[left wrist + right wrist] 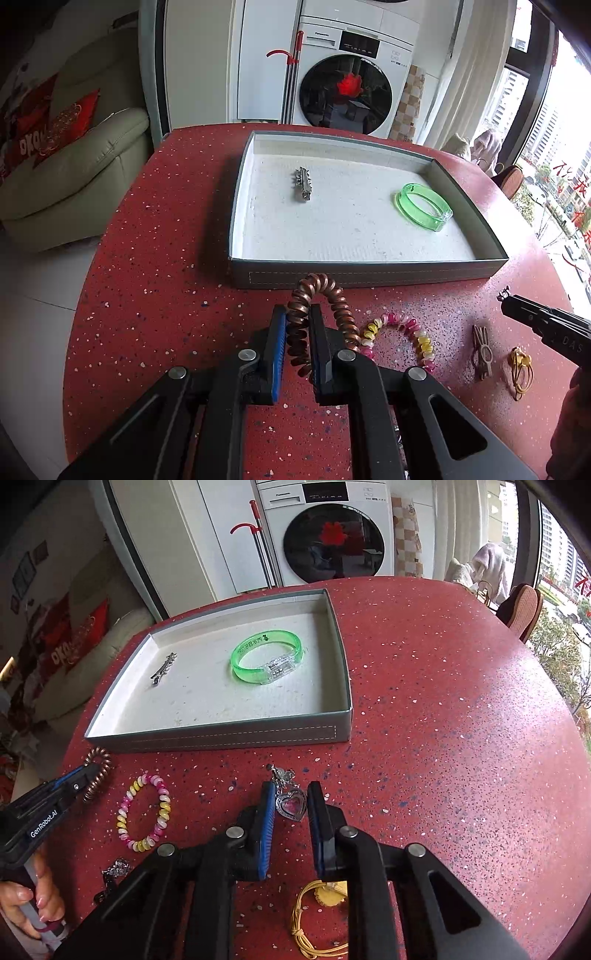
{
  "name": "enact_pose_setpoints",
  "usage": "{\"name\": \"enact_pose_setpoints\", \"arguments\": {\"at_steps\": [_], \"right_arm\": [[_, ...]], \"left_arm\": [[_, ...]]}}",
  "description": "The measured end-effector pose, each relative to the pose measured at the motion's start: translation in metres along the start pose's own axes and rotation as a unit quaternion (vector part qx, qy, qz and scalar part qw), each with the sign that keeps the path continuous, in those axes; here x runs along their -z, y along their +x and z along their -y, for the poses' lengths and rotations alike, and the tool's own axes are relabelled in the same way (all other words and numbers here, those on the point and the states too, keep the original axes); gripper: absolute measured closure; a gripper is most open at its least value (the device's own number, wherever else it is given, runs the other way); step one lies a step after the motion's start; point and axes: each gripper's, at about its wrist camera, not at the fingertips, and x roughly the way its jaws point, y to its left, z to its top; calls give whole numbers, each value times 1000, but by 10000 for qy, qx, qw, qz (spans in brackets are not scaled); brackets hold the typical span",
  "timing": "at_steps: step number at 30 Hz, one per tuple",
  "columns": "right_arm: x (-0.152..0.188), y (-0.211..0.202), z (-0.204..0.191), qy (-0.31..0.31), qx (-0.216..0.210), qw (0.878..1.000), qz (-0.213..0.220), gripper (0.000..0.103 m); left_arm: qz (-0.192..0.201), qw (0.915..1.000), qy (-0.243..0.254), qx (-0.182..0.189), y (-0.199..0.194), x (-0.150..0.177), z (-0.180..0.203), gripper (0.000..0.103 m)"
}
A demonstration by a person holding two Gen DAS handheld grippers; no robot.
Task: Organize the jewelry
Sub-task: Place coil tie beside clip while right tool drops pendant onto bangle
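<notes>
Landmark for all positions: the shallow grey rectangular cardboard tray with a white lining (369, 275), standing on the round red speckled table (155, 229).

Inside the tray: a small silver metal hair clip (303, 184) lies on the lining toward the tray's left side; a translucent green plastic bangle with a clear clasp block (423, 206) lies toward its right side, near the right wall. The two are well apart.

Left gripper (298, 328): black fingers with blue pads, just in front of the tray's near wall. Jaws drawn in tight, pinching one side of a copper-brown spiral coil hair tie (319, 295). The rest of the coil arches up and over the right finger, its top seen against the tray's near wall. In the right wrist view a hand (33, 901) grips this tool's handle.

Right gripper (291, 801): in front of the tray's near right corner. Jaws drawn close either side of a silver heart-shaped pendant with a pink centre (293, 803); its small silver chain piece points toward the tray. Whether both pads actually press on the heart cannot be told.

On the table in front of the tray, between the two grippers: a beaded bracelet of pink, yellow and white beads (144, 812), lying flat, just beside the coil tie. Nearer the camera than that, away from the tray: a small dull metal clip (482, 350), and a yellow cord loop with a pale yellow charm (314, 912) under the right gripper.
</notes>
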Motion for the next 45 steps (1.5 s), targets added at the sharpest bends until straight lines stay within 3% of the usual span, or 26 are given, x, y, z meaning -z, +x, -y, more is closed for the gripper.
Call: {"name": "enact_pose_setpoints", "arguments": {"at_steps": [10,19,31,45], "right_arm": [[-12,-21,-5,57,-255,9995,177,84],[-56,-25,-14,-1,-379,9985,392,83],[-110,26,-22,37,-348,9991,218,84],[-121,86,-23,-20,15,10000,-2,84]], "left_arm": [[289,9994,68,167,-23,-20,2,73],[377,9990,94,222,-11,-57,6,73],[165,9997,155,65,33,-90,10,73],[-313,9989,278,-204,91,-90,13,73]]}}
